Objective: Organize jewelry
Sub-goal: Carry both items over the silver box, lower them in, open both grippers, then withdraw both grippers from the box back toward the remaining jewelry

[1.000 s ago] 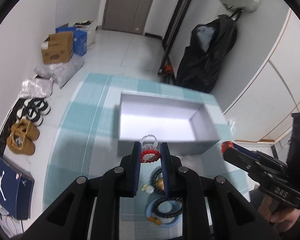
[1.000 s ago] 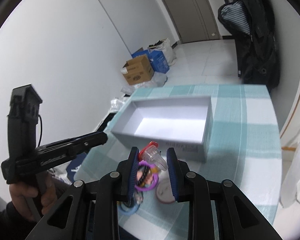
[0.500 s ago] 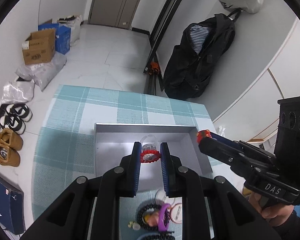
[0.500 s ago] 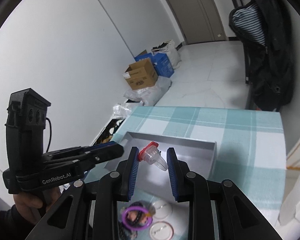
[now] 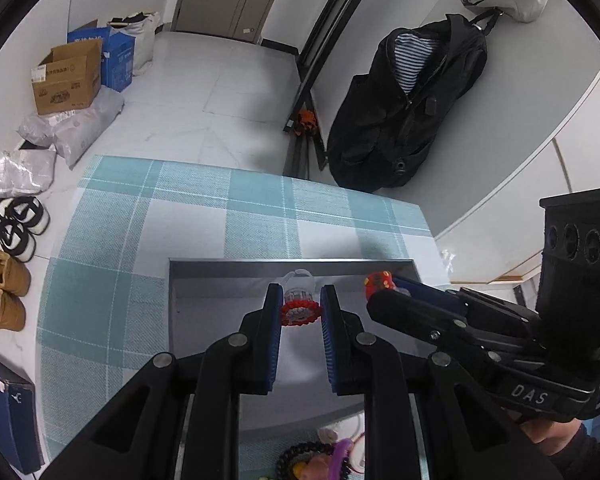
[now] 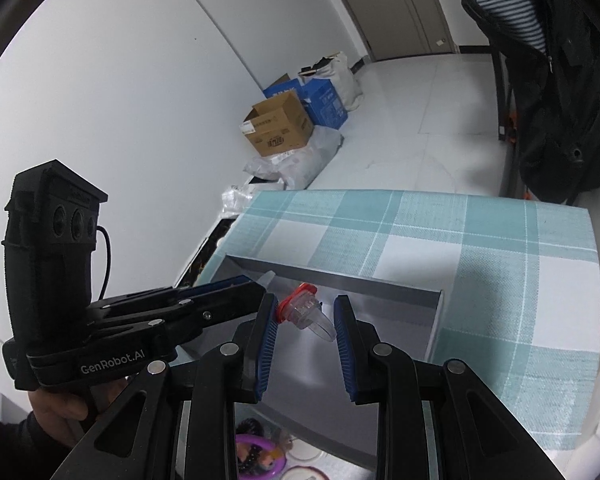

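Note:
My left gripper [image 5: 300,292] is shut on a clear plastic ring with a red frilled base [image 5: 299,312]. It hangs over the open grey box [image 5: 292,266] on the checked cloth. My right gripper [image 6: 305,300] is shut on a clear cone-shaped piece with a red rim [image 6: 306,314], also above the box, close to its right side. Each gripper shows in the other's view: the right gripper [image 5: 380,282] with its red piece, the left gripper [image 6: 260,286] at the box's left wall. A jewelry pile [image 5: 312,460] of dark beads and a purple ring lies in front of the box.
The teal checked tablecloth [image 5: 260,208] runs beyond the box to the far table edge. On the floor are cardboard boxes [image 5: 66,78], plastic bags and shoes [image 5: 4,292]. A black jacket [image 5: 404,104] hangs at the right. A person's hand [image 6: 60,404] grips the left handle.
Both grippers have moved forward from above the jewelry pile to over the grey box, each still holding its piece. The pile has slid to the bottom edge of both views.

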Demonstrator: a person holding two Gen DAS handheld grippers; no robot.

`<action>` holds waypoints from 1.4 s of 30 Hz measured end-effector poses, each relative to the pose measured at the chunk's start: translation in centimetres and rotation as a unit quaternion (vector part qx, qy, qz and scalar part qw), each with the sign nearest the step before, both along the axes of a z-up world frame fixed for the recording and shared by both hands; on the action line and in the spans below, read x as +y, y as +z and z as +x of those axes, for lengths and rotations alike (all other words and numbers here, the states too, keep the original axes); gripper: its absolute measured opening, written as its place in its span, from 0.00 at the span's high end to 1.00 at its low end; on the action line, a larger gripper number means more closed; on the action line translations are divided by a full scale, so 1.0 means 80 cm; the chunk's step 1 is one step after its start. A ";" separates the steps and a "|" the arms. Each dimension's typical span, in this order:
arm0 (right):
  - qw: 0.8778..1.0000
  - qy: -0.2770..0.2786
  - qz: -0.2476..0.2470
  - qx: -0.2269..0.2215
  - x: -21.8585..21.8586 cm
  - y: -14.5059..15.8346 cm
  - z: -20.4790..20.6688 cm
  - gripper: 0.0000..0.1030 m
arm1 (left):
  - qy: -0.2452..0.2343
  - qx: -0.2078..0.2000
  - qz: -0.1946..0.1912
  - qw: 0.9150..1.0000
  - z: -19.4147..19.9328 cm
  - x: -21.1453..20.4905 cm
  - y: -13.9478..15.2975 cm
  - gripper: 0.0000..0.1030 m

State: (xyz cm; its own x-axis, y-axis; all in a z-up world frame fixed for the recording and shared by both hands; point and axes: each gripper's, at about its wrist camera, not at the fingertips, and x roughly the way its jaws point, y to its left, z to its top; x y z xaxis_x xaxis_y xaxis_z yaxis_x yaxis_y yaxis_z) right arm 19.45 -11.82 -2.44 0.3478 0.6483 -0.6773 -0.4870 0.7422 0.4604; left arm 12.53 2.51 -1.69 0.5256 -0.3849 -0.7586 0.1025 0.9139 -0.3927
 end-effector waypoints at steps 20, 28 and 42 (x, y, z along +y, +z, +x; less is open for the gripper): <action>1.000 -0.008 -0.019 -0.006 0.002 -0.002 0.000 0.70 | -0.004 0.012 -0.030 0.999 0.012 0.000 -0.011 0.82; 0.999 -0.029 -0.023 -0.037 -0.013 0.013 -0.014 0.38 | 0.002 0.011 -0.043 0.999 0.000 0.008 -0.008 0.70; 0.993 -0.072 -0.006 -0.093 -0.041 0.050 -0.060 0.02 | 0.045 -0.068 0.006 0.997 -0.054 0.020 0.026 0.37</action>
State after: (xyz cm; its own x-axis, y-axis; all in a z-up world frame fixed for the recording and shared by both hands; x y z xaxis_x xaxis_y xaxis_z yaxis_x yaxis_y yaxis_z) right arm 14.62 -15.10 1.52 0.5560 0.5744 -0.6008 -0.4508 0.8157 0.3626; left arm 8.17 4.08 0.40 0.6563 -0.3230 -0.6818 0.0711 0.9262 -0.3704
